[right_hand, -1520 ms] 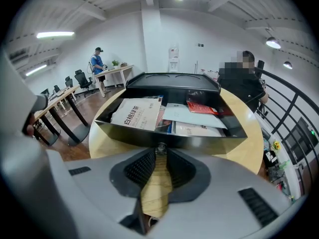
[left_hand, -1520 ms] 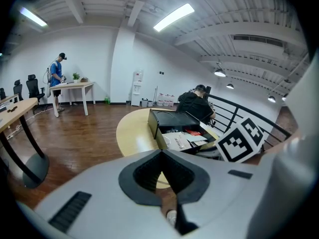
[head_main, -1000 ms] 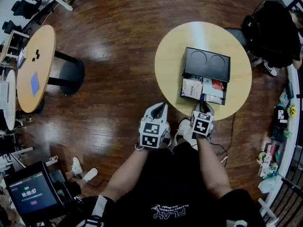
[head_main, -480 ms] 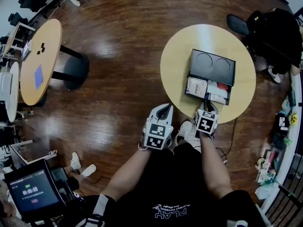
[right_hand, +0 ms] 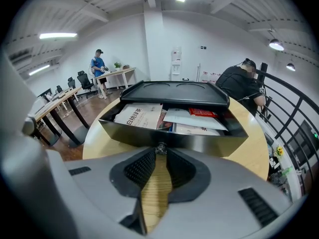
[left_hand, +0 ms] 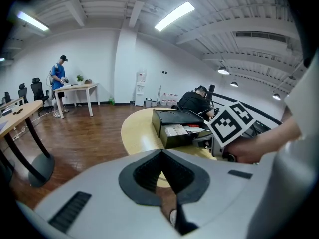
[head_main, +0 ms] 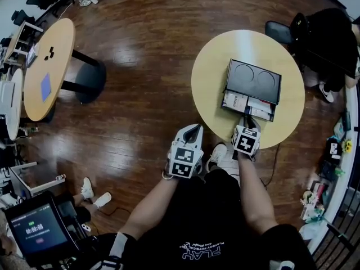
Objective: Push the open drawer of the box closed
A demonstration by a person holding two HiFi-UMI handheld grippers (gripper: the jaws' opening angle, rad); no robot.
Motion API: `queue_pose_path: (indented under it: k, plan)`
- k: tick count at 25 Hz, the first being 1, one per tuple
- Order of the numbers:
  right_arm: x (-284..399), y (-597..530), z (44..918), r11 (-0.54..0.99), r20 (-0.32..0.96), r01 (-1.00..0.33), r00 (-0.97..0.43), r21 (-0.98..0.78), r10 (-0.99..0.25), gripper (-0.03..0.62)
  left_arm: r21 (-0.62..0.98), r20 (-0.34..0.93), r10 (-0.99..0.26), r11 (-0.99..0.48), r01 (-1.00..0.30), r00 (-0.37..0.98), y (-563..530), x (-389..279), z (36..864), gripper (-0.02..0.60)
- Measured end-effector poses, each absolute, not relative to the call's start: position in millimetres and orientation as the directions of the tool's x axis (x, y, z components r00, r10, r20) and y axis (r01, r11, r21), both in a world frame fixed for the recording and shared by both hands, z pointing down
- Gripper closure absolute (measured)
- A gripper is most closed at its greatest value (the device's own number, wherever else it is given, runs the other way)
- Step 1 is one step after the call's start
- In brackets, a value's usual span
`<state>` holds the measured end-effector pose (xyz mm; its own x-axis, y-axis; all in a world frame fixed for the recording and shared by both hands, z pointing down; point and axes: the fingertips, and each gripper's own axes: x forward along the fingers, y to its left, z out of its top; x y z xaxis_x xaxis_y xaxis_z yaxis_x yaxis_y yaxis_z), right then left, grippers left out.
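A black box [head_main: 252,79] with two round recesses in its lid lies on the round wooden table [head_main: 208,77]. Its drawer [head_main: 249,107] sticks out a short way toward me, with booklets and papers inside. My right gripper [head_main: 245,121] is shut, and its tips press against the small knob [right_hand: 160,147] in the middle of the drawer front [right_hand: 199,142]. My left gripper [head_main: 194,126] is shut and empty, held off the table's near edge over the floor. In the left gripper view the box [left_hand: 174,118] lies ahead to the right.
A second wooden table [head_main: 45,66] stands far left. A person in black [head_main: 332,44] sits beyond the table at the right, with a railing and clutter along the right wall. A screen [head_main: 36,229] stands at lower left. A cable runs under the table.
The right gripper has pushed forward against the drawer front, and the drawer has slid further into the box. The left gripper has stayed about where it was.
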<state>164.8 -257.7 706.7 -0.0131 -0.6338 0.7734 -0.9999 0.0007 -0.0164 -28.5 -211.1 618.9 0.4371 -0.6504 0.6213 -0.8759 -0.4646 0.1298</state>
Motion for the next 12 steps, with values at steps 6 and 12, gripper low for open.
queue_pose_path:
  k: [6,12]
  plan:
    - [168.7,-270.7,707.3,0.000,0.771,-1.000,-0.013,-0.017,-0.636,0.520,0.134,0.626,-0.652,-0.452,-0.882,0.429,-212.5,-30.5,620.0,0.581]
    - [173.0,-287.5,707.5,-0.015,0.771,-1.000,-0.008,-0.023,-0.636,0.520,0.134,0.631,-0.660,-0.425,-0.895,0.407,-214.7,-35.4,622.0,0.581]
